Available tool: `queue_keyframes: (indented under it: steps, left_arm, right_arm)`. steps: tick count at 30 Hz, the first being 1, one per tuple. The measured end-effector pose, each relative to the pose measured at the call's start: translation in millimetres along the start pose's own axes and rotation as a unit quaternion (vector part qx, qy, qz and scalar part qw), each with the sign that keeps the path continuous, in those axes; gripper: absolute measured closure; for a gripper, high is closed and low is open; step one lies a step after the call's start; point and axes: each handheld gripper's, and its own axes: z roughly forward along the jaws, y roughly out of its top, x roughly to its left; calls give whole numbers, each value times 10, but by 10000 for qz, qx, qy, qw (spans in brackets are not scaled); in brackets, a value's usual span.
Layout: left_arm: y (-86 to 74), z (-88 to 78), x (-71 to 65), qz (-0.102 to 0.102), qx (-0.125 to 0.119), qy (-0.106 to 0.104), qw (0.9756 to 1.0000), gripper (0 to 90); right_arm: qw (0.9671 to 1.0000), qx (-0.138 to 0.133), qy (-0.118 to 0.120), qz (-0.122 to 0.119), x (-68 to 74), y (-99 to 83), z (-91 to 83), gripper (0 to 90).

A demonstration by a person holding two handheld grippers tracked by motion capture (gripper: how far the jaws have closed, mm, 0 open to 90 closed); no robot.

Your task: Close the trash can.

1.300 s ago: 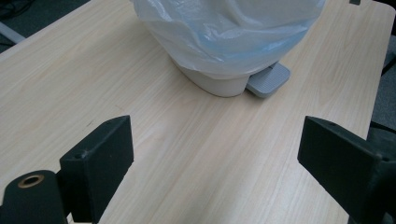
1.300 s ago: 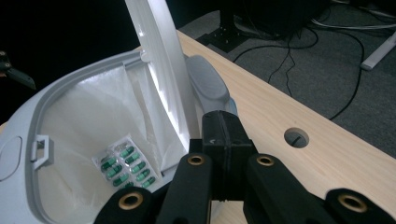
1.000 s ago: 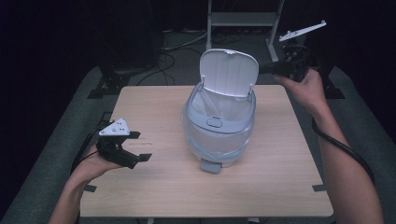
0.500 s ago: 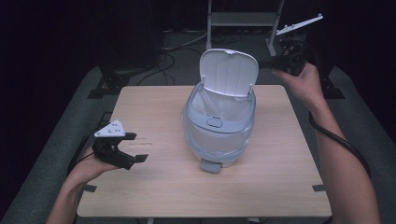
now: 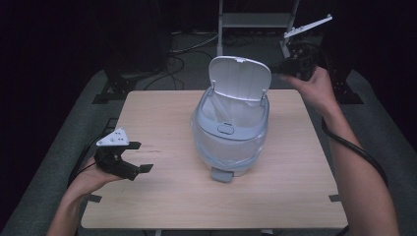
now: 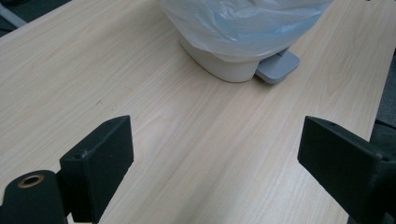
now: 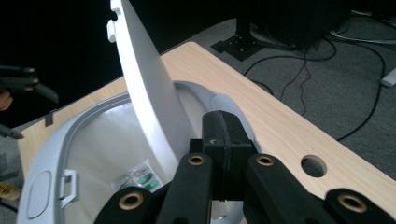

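While I look down from the high view, the pedal bin (image 5: 230,132) stands mid-bench with its lid (image 5: 239,78) propped upright. My right gripper (image 5: 294,66) hovers behind the lid, jaws pressed shut on nothing. My left gripper (image 5: 129,164) rests low over the bench (image 5: 162,196) near its left edge, jaws wide, well apart from the bin. Compared with a second ago, my right hand sits a little higher and nearer the lid's back; my left has barely shifted.

From the left gripper view, the bin's foot pedal (image 6: 277,67) and the blue-tinted liner (image 6: 243,23) lie ahead, nothing between my spread jaws.

From the right gripper view, my closed jaws point at the lid's (image 7: 144,88) back edge, above the liner-lined cavity. My guess: a careless push could slam the lid or shove the light bin across the bench.
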Motion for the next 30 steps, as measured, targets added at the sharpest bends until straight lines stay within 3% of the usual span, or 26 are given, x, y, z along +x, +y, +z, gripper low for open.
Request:
queue_keyframes:
  steps: [30]
  left_arm:
    - [52,42,-49,76,65,-55,9999,96]
  right_arm:
    - [9969,283,598,-427,445,-231,149,895]
